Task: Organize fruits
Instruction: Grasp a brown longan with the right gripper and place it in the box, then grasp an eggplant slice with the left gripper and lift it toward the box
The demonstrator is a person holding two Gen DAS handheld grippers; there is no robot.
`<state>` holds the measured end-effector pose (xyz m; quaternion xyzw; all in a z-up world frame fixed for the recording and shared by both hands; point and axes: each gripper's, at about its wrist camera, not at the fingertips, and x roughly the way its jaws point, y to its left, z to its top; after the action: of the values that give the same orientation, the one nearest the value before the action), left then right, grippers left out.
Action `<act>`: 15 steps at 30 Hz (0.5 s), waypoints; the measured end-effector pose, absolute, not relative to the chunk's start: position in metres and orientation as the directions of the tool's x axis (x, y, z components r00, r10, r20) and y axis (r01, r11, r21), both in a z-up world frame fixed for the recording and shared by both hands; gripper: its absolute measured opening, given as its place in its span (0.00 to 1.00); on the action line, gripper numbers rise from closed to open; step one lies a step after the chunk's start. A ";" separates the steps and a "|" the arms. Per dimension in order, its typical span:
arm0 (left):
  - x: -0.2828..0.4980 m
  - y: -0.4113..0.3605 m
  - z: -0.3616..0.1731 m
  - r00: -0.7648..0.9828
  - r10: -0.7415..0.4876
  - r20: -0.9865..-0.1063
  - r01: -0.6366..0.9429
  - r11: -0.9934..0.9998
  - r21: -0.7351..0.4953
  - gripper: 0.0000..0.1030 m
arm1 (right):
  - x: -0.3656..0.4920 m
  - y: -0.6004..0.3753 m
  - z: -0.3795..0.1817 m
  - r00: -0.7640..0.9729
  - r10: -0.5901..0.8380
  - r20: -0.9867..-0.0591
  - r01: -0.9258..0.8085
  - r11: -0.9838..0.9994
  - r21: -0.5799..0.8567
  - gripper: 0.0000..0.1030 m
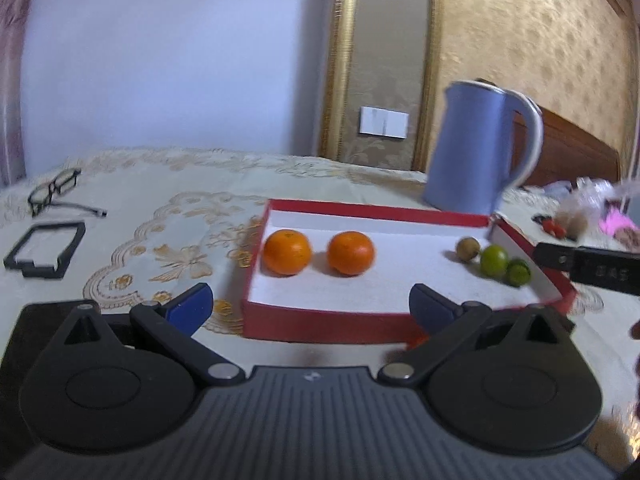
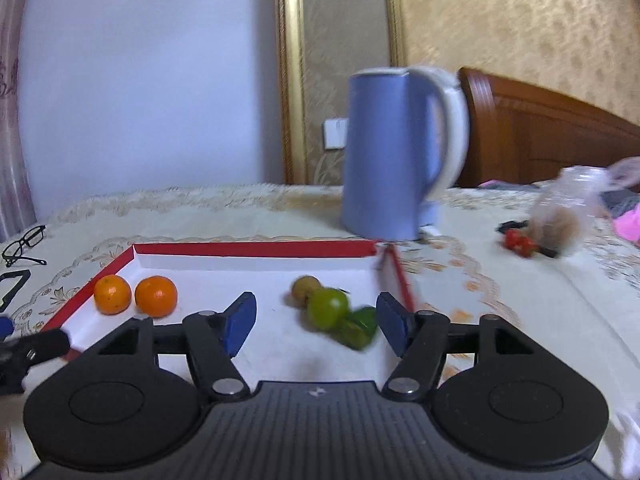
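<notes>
Two glossy round oranges point(image 1: 287, 252) and small smooth green fruits point(image 2: 328, 308) are sitting in the shallow red-rimmed cardboard tray point(image 1: 320, 326) on the embroidered bench; left tool point(image 1: 310, 306) and right tool point(image 2: 316, 322) are both gaping, gripping nothing.

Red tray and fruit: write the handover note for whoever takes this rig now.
Left tool: open, empty, at the near wall of the red tray.
Right tool: open, pads not pressing anything; green fruits lie just ahead of it.
Done: two oranges side by side at the tray's left; small brown fruit and two green ones clustered at its right.
Left: a bag and red bits sit on the tablecloth; contents unclear.
</notes>
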<state>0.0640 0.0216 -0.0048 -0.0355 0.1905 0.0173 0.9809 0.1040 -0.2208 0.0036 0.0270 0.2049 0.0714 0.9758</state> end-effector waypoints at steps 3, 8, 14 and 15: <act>0.055 0.002 -0.005 0.919 -0.021 -0.393 0.009 0.999 -0.032 1.00 | 0.082 -0.237 0.002 0.922 0.119 -0.369 -0.085 0.991 0.107 0.64; 0.045 -0.037 -0.011 0.911 -0.016 -0.411 0.062 0.993 0.098 1.00 | 0.060 -0.249 -0.003 0.936 0.061 -0.346 -0.026 0.994 0.104 0.71; 0.042 -0.060 -0.014 0.903 -0.048 -0.426 0.124 0.980 0.153 0.90 | 0.054 -0.250 -0.009 0.941 0.041 -0.337 -0.014 0.996 0.083 0.78; 0.044 -0.062 -0.015 0.896 -0.053 -0.441 0.135 0.978 0.157 0.89 | 0.053 -0.250 -0.010 0.941 0.043 -0.337 -0.015 0.996 0.086 0.78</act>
<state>0.0437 -0.0622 -0.0152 0.0923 0.2231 -0.0486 0.9692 0.0534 -0.2502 -0.0101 0.0411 0.1717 0.0148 0.9842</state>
